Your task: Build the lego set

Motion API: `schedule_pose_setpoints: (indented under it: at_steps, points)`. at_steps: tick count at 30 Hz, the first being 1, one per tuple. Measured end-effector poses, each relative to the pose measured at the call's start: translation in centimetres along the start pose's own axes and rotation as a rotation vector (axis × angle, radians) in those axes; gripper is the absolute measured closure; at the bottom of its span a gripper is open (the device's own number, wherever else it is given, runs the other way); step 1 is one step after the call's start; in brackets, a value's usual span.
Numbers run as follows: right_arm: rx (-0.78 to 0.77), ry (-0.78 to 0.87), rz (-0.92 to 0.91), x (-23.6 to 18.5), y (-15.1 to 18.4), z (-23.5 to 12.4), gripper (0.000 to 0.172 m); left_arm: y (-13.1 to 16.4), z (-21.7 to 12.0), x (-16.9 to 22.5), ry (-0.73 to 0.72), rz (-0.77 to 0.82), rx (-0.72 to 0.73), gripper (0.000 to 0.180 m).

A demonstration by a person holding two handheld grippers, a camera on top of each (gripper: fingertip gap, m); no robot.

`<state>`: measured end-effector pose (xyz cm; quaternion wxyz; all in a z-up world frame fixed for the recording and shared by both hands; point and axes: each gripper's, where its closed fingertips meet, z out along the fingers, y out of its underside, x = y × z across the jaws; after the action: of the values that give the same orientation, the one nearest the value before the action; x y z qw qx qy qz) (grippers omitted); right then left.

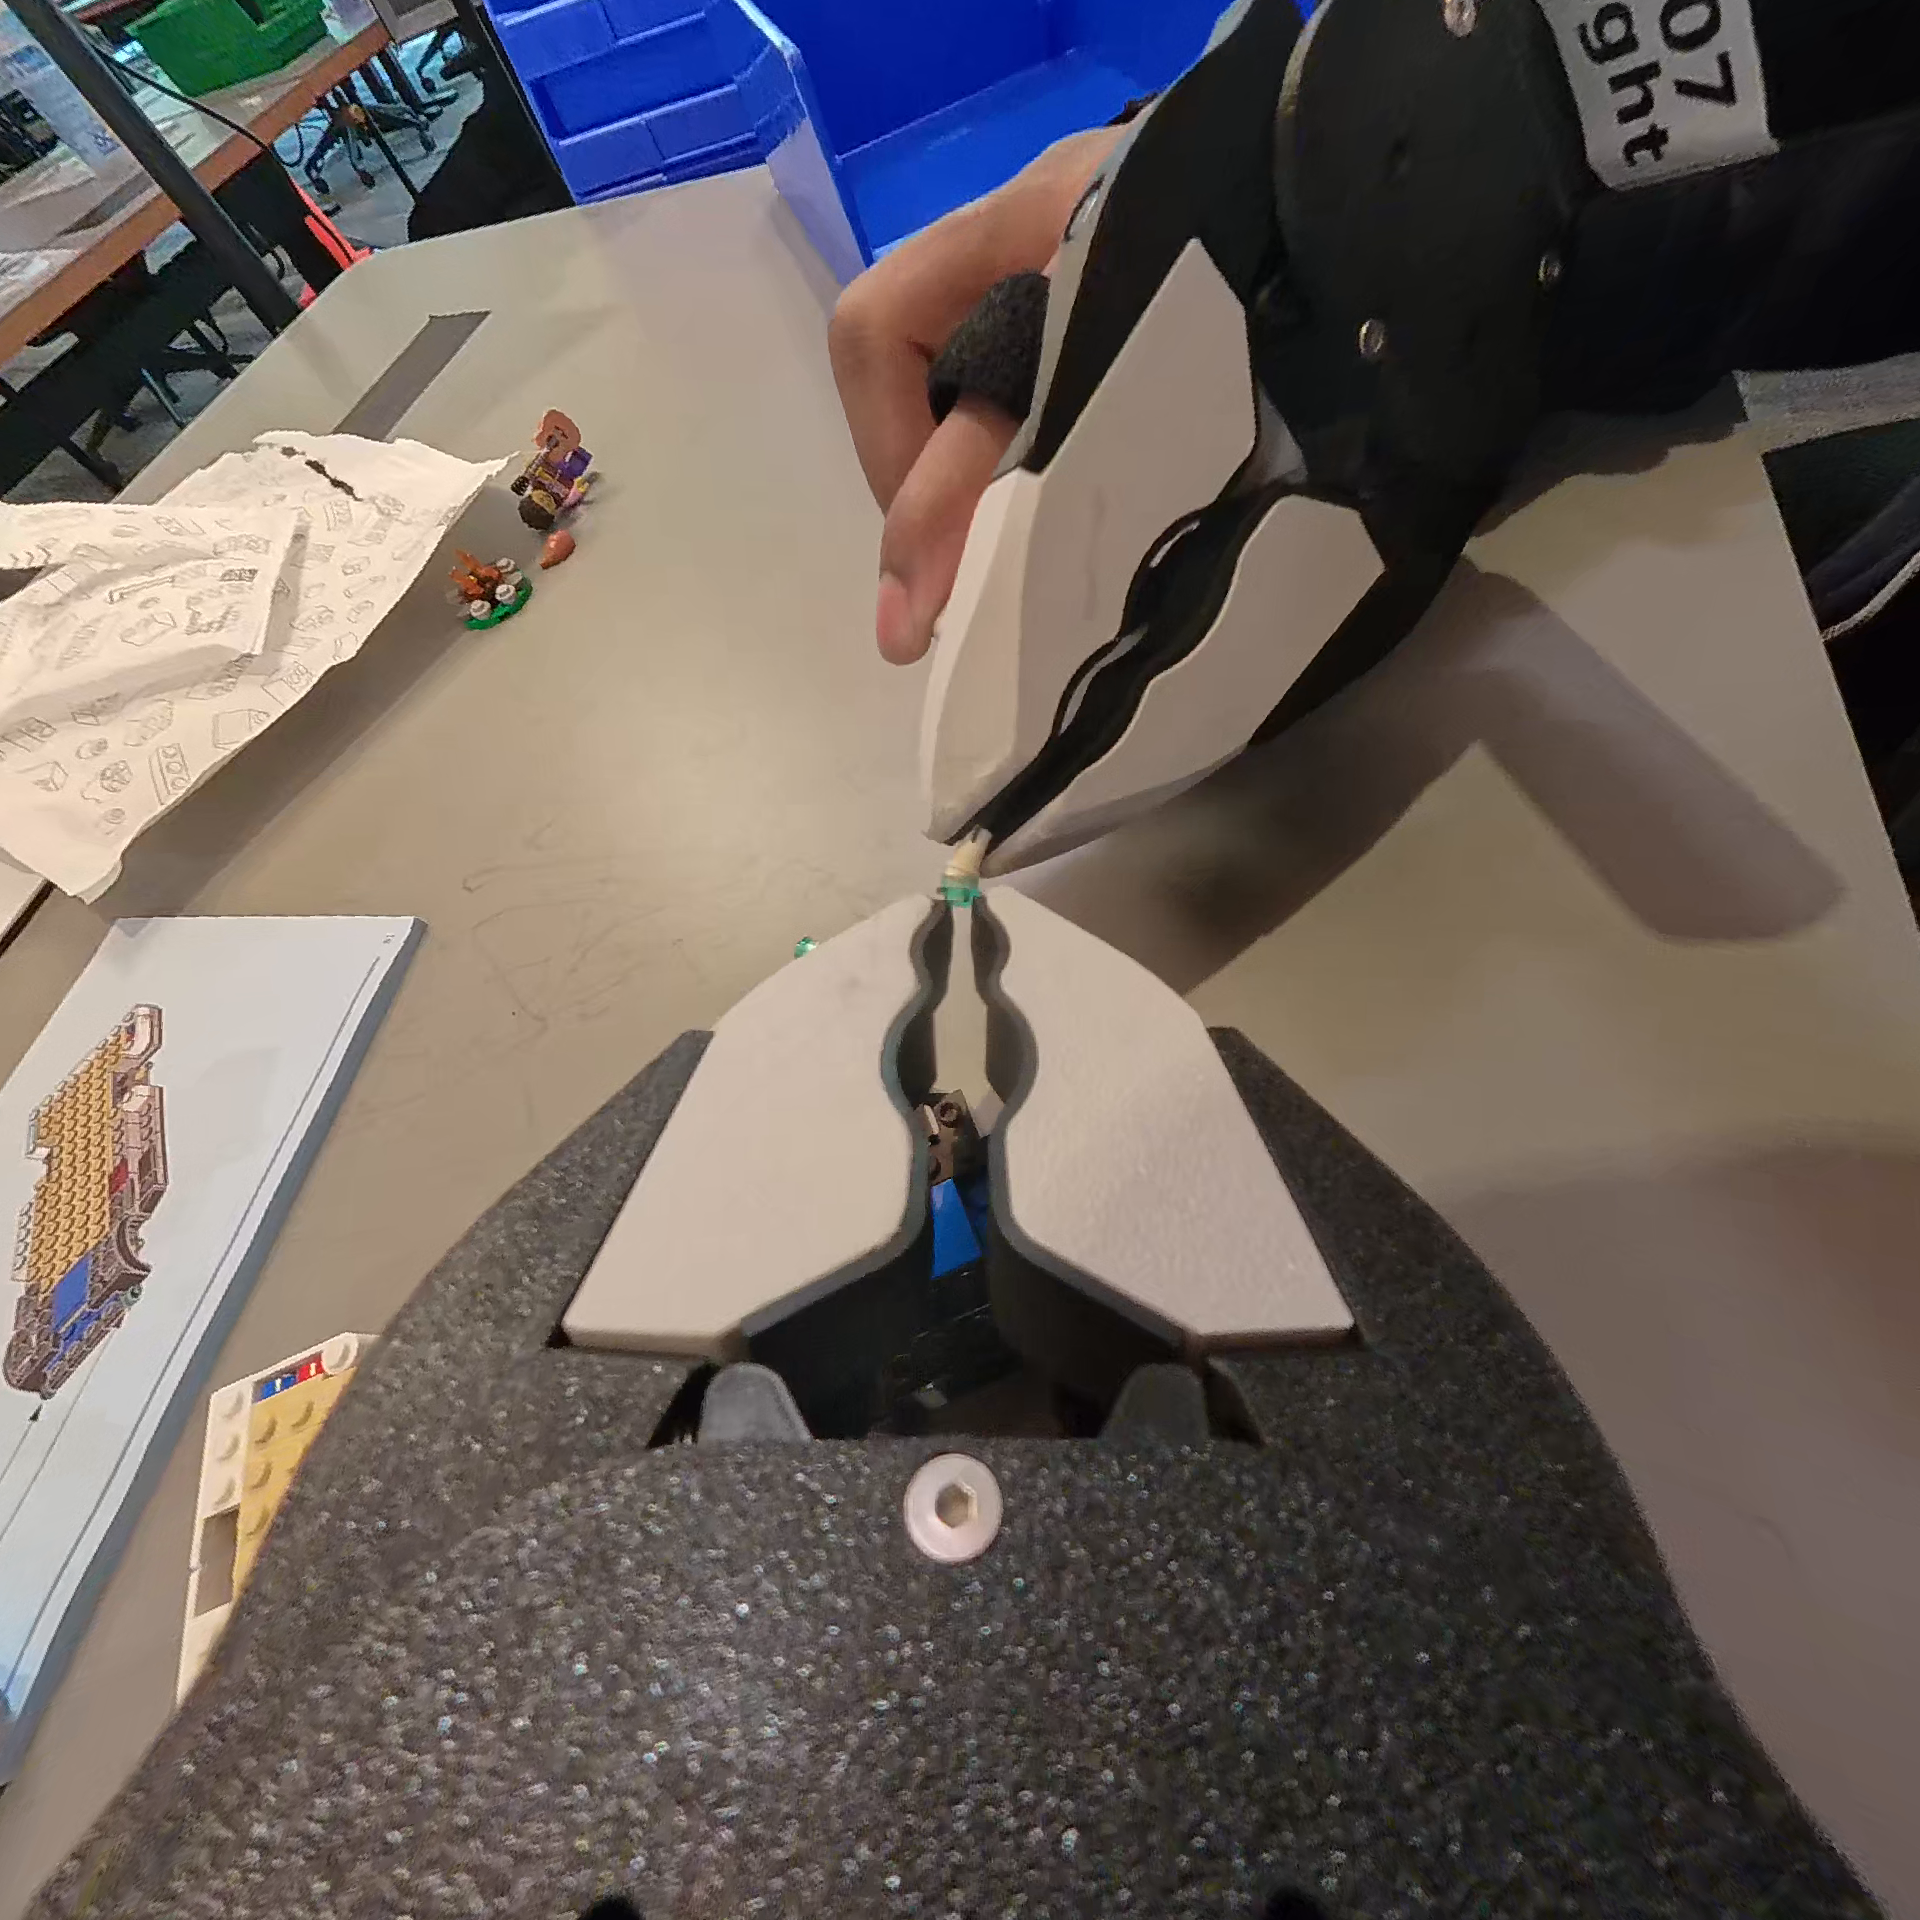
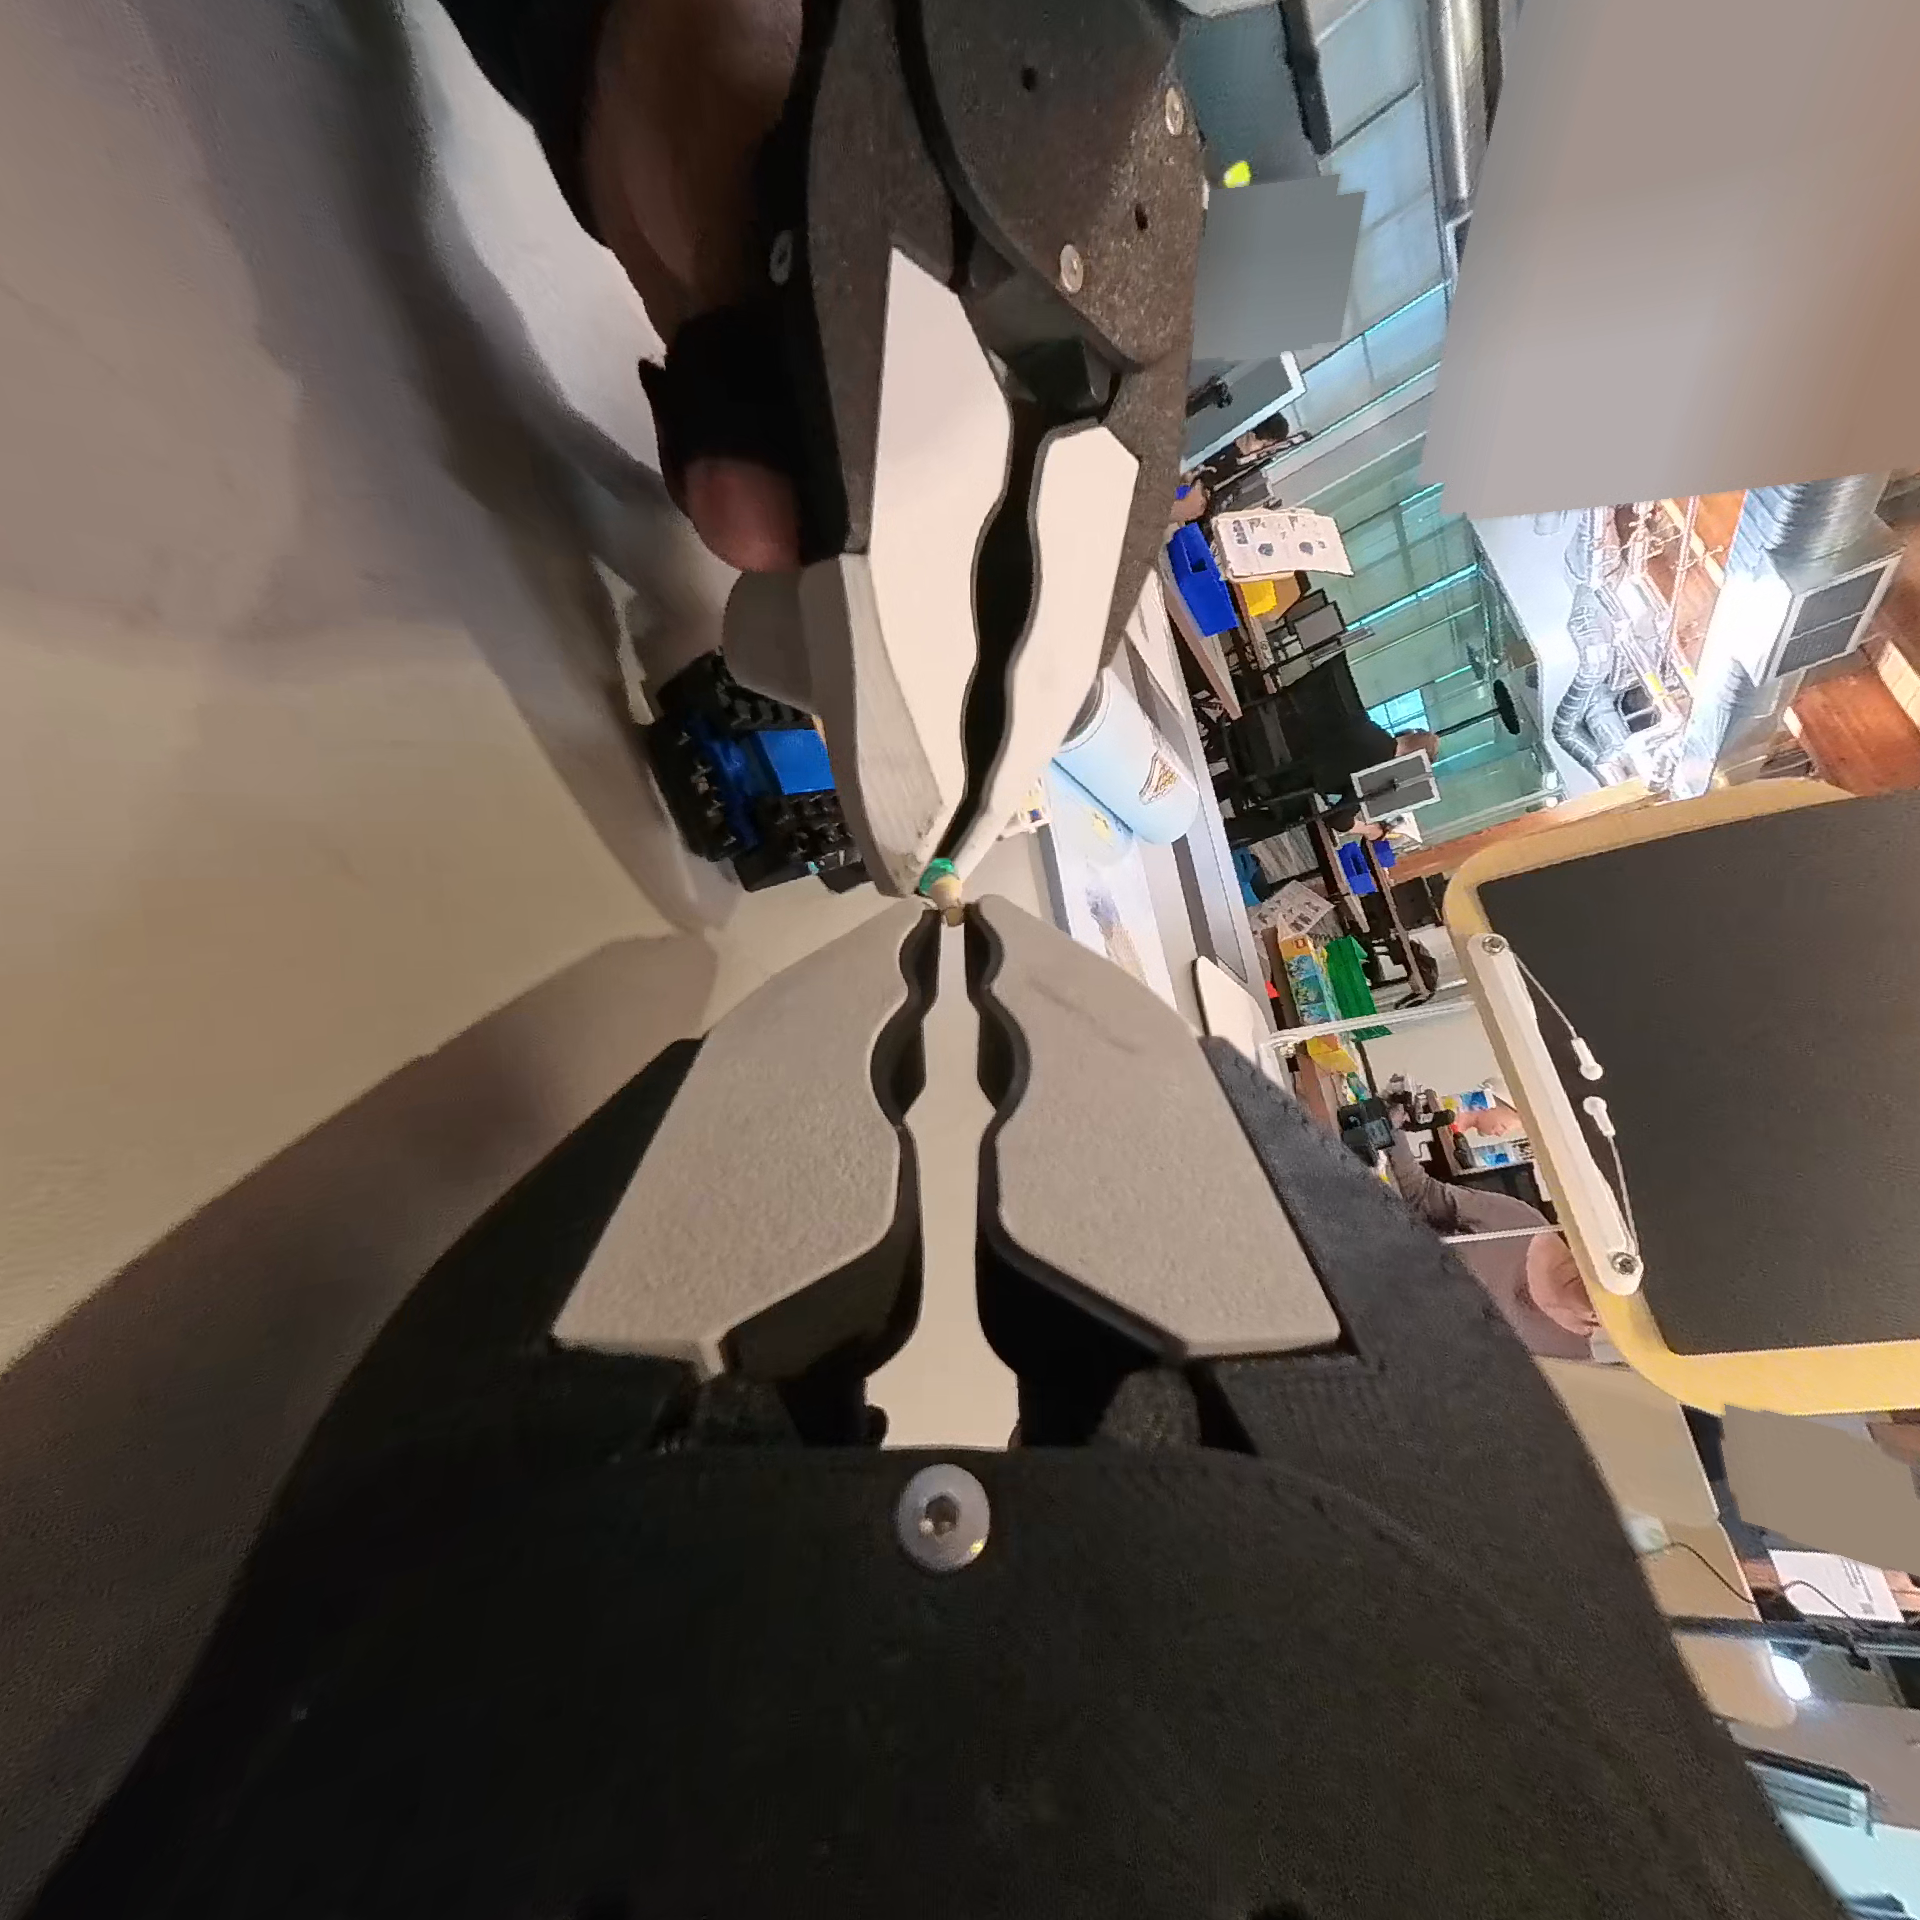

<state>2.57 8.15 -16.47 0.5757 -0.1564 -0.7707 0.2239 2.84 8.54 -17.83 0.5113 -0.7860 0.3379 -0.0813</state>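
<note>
Table (image 1: 644,748) is cluttered w/ an instruction booklet (image 1: 197,1122) and torn paper bag (image 1: 177,623) off to my left. Both tools meet tip to tip above it: my left gripper (image 1: 958,900) pinches a tiny green stud (image 1: 957,889), right gripper (image 1: 977,837) pinches a small cream piece (image 1: 968,858), prob so they line up end-on.

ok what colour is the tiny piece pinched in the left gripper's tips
Clear green, butted against a cream piece in the right gripper. Left wrist view shows it best.

Bare desk (image 1: 665,748) lies open between the torn paper (image 1: 156,644), booklet (image 1: 187,1122) and right gripper (image 1: 971,844), with small figures (image 1: 540,499) and seemingly a green stud (image 1: 806,945) in the way.
</note>
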Motion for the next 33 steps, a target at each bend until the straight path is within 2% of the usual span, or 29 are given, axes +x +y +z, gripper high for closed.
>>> schedule_pose_setpoints:
  at_steps: [14,24,33]
  points:
    - [0.002,-0.089,0.109,-0.9,0.4,0.3,0.167,0.6,0.4,0.3,-0.018,0.084,-0.034,0.177]
    - [-0.013,-0.148,0.118,-1.7,0.6,0.5,0.168,1.2,0.7,0.7,-0.036,0.171,-0.078,0.178]
    - [0.008,-0.247,0.136,-2.8,0.4,0.4,0.168,1.7,0.8,1.6,-0.014,0.305,-0.119,0.178]
